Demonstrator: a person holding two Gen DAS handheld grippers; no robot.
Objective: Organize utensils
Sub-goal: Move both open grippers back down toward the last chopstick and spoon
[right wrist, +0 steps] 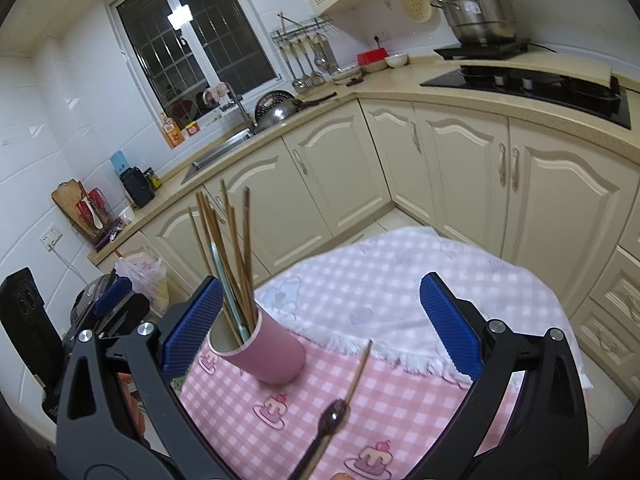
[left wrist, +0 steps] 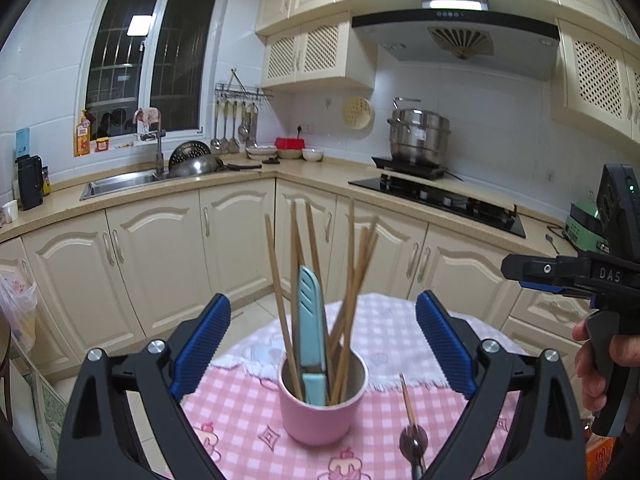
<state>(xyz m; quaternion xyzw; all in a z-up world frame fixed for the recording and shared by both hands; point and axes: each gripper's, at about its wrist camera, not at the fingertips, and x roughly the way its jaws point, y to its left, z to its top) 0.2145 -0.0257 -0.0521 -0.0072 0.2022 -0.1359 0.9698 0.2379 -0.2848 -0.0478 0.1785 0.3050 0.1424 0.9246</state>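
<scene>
Standing chopsticks (left wrist: 352,280) upright in cup (left wrist: 320,416)

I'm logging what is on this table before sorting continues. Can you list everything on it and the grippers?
cup: one, pink, upright on the table
chopsticks in the cup: a bundle, count unclear, brown wood, standing in the cup
sheathed knife: one, light blue, standing in the cup
loose chopstick: one, brown wood, lying right of the cup
spoon: one, dark metal, lying beside the loose chopstick
tablecloth: one, pink and white checked, covering the table
left gripper: black with blue pads, open around the cup
right gripper: black with blue pads, open, empty
</scene>
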